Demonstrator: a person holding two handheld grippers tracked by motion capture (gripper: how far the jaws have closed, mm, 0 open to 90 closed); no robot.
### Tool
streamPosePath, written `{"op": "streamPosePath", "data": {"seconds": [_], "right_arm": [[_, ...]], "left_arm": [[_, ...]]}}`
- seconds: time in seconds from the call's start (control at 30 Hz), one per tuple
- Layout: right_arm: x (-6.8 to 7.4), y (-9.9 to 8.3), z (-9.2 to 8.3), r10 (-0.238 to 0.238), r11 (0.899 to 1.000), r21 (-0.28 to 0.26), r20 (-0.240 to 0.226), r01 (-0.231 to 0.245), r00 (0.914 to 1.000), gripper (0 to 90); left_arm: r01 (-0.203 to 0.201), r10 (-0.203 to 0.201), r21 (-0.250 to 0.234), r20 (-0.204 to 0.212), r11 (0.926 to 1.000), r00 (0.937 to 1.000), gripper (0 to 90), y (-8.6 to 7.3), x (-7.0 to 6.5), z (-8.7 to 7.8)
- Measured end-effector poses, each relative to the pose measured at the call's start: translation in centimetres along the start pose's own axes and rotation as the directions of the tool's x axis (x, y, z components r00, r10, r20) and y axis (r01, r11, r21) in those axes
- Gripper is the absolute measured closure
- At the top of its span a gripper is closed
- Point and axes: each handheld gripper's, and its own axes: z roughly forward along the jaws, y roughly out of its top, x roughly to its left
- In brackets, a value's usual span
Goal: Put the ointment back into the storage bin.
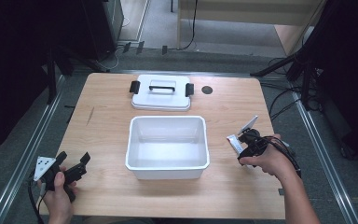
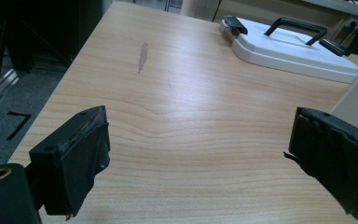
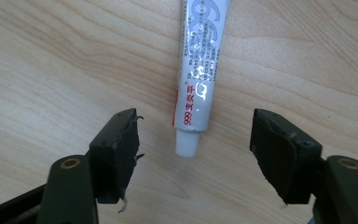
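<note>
Right gripper spread over the tube lying flat on the tabletop, right of the bin. Drop lower, centre, pinch mid-body. Left gripper spread, idle.

**Counter layout**

Tub sits mid counter, open side up. Lid lies flat just behind it, twd far edge, handle up, not touching. Tube lies on counter right of tub, well apart, cap end nearest right gripper, whose fingers straddle cap w/o touching. Left gripper at near-left corner, left of tub, over bare counter.
</note>
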Motion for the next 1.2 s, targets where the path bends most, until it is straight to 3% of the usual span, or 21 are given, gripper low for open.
{"op": "streamPosePath", "data": {"seconds": [0.1,0.17,0.27,0.57,0.9,1.2], "right_arm": [[-0.3,0.6,0.5,0.039,0.999,0.014,0.001,-0.039,0.9993,39.3],[-0.7,0.8,0.8,0.064,0.998,0.026,-0.024,-0.064,0.9976,47.4],[-0.7,1.1,1.2,0.075,0.997,0.038,-0.050,-0.073,0.9959,51.6],[-0.6,1.8,1.9,0.111,0.993,0.053,-0.039,-0.109,0.9930,65.5],[-0.5,2.1,2.3,0.106,0.993,0.052,-0.040,-0.104,0.9935,71.6],[-0.2,1.9,1.3,0.069,0.997,0.027,-0.057,-0.068,0.9959,72.3]], "left_arm": [[0.000,0.000,0.000,-0.001,1.0000,1.0000,6.1,0.0,0.0,0.0],[0.000,0.000,0.000,-0.002,1.0000,1.0000,6.1,0.0,0.0,0.0],[-0.002,0.002,0.001,-0.002,1.0000,1.0000,6.2,0.0,0.0,0.0],[-0.006,0.006,-0.001,-0.003,1.0000,1.0000,6.2,0.0,0.0,0.0],[-0.008,0.008,0.000,-0.007,1.0000,0.9999,6.3,0.0,-0.1,0.0],[-0.040,0.040,0.011,-0.009,0.9991,0.9992,6.8,0.0,-0.5,0.1]]}}
